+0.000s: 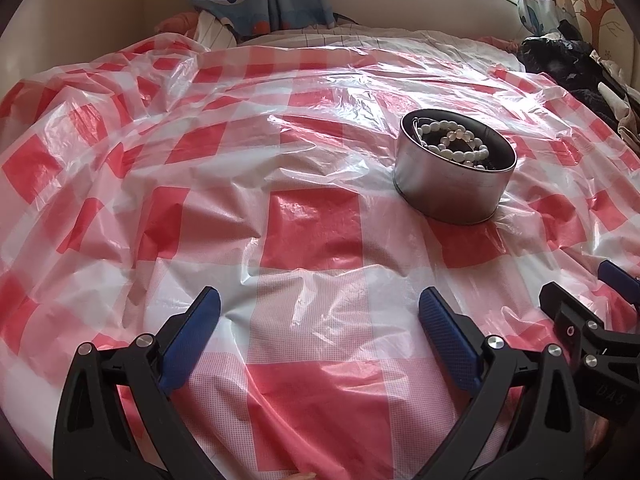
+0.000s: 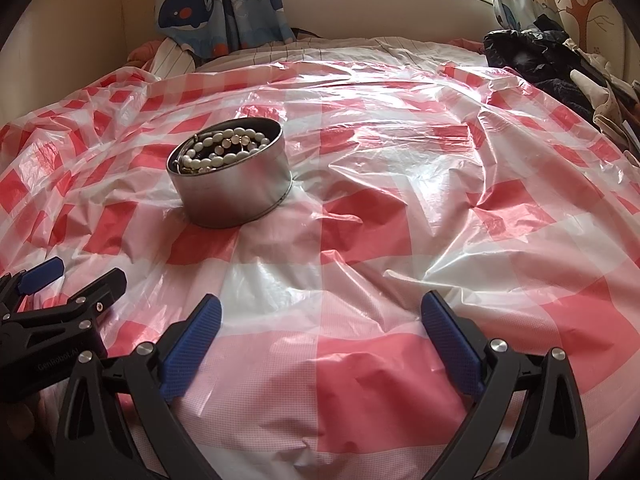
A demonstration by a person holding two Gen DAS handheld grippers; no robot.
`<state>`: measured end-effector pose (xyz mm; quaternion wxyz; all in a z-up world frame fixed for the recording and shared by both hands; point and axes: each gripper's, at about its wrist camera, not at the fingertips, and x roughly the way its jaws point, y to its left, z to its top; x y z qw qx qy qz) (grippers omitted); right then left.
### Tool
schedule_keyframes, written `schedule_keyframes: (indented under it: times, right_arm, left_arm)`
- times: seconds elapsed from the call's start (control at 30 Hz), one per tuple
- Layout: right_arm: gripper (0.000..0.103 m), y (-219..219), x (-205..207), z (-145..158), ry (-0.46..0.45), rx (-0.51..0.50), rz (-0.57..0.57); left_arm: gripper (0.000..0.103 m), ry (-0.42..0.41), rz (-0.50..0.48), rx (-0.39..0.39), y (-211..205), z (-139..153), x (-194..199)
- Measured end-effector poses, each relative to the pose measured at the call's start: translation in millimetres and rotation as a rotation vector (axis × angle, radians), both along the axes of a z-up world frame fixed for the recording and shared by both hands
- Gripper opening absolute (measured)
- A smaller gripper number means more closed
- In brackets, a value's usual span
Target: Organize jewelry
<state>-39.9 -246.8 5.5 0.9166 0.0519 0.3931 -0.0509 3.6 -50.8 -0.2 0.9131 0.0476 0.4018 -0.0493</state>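
we've got both claws spread wide and holding nothing: left gripper, right gripper, side by side over the red-and-white checked plastic sheet. ahead, white bead jewelry sits inside the round silver metal tin.

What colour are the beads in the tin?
White, pearl-like beads in the round metal tin; clearest in the right wrist view.

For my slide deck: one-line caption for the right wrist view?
Open right hand-held gripper faces a round metal tin of pearl bead jewelry on a red-checked plastic sheet.
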Motion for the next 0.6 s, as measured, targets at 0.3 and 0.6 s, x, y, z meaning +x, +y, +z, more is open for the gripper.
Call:
schedule_keyframes:
  times: [0.3, 0.6]
  right_arm:
    - [0.096, 0.1, 0.2, 0.2, 0.001, -0.001, 0.0]
    - [0.096, 0.4, 0.4, -2.3, 0.009, -0.009, 0.002]
  left_arm:
    - [0.096, 0.006, 0.0, -0.004, 0.8, -2.8, 1.1]
    - [0.096, 0.009, 0.0, -0.004, 0.7, -3.4, 1.6]
